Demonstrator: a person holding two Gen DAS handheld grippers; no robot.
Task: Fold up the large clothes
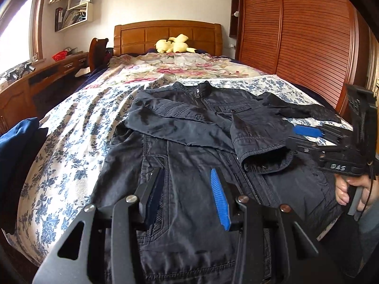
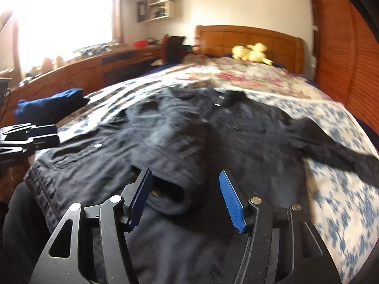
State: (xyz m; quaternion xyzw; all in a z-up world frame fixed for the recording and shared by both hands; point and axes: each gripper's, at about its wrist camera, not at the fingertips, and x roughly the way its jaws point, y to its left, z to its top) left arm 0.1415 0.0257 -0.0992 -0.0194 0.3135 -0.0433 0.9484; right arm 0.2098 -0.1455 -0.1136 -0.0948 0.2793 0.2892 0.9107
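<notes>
I see the dark jacket (image 1: 201, 137) lying flat on the bed (image 1: 71, 123), front up, zipper closed, collar toward the wooden headboard (image 1: 168, 35) and hem toward me, so its long axis runs head to foot along the bed. One sleeve is folded across the chest, cuff near the zipper; the other sleeve (image 1: 300, 108) stretches out sideways toward the slatted wardrobe (image 1: 308, 35).

My left hand-held gripper (image 1: 187, 189) hangs over the lower front of the jacket, jaws apart, nothing between them. My right hand-held gripper (image 2: 184, 196) sits over the folded cuff, jaws apart and gripping nothing; the right wrist view is motion-blurred. In the left view it shows at the right edge, held by a hand (image 1: 353, 191).

Bed cover is floral, blue on white near me, pink further up. Yellow plush toy (image 1: 174, 43) by the headboard. Folded blue cloth (image 2: 49, 106) at the bed's left edge. Long wooden table (image 1: 35, 75) under a bright window, wall shelves (image 1: 73, 2) above.
</notes>
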